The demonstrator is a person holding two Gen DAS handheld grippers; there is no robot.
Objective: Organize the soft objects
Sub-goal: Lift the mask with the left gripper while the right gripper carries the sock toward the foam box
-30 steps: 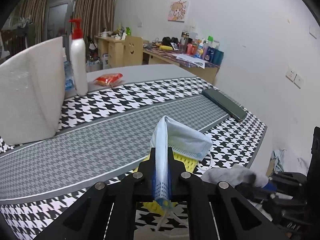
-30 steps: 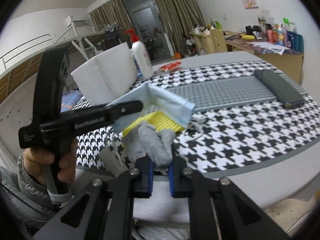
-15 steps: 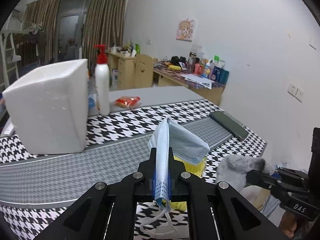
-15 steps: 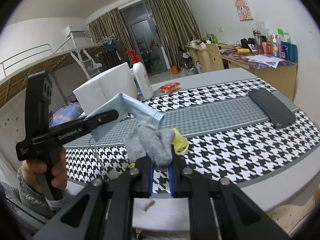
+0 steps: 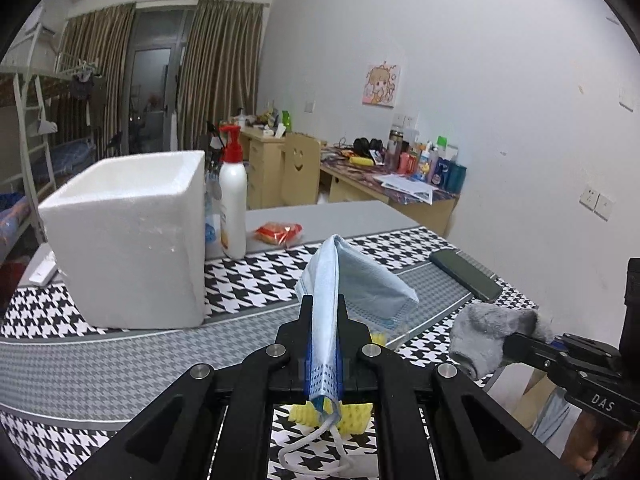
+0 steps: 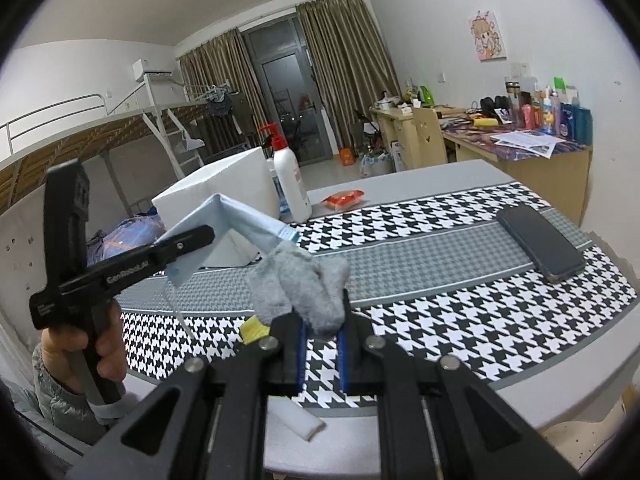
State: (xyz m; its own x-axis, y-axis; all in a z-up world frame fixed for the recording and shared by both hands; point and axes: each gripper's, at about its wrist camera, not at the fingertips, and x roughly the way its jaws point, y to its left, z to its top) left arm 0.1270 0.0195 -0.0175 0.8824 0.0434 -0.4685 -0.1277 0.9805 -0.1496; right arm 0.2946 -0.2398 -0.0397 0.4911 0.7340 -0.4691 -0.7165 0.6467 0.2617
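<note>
My left gripper (image 5: 323,312) is shut on a light blue face mask (image 5: 352,280) and holds it in the air above the table; its ear loop hangs below. The mask also shows in the right wrist view (image 6: 244,220), clamped in the left gripper (image 6: 208,236). My right gripper (image 6: 322,312) is shut on a fluffy grey sock (image 6: 304,280), held up over the table's near edge; the sock also shows in the left wrist view (image 5: 488,332). A yellow sponge (image 5: 352,414) lies on the table under the left gripper. An open white foam box (image 5: 132,236) stands at the back left.
A white pump bottle (image 5: 232,204) with a red top stands beside the foam box. A red snack packet (image 5: 280,232) lies behind it. A dark phone (image 6: 540,248) lies at the table's right. A white foam strip (image 6: 300,420) lies at the near edge.
Both grippers have risen away from the table with their loads. The mask and sock are higher, and the foam box's open top has come into view.
</note>
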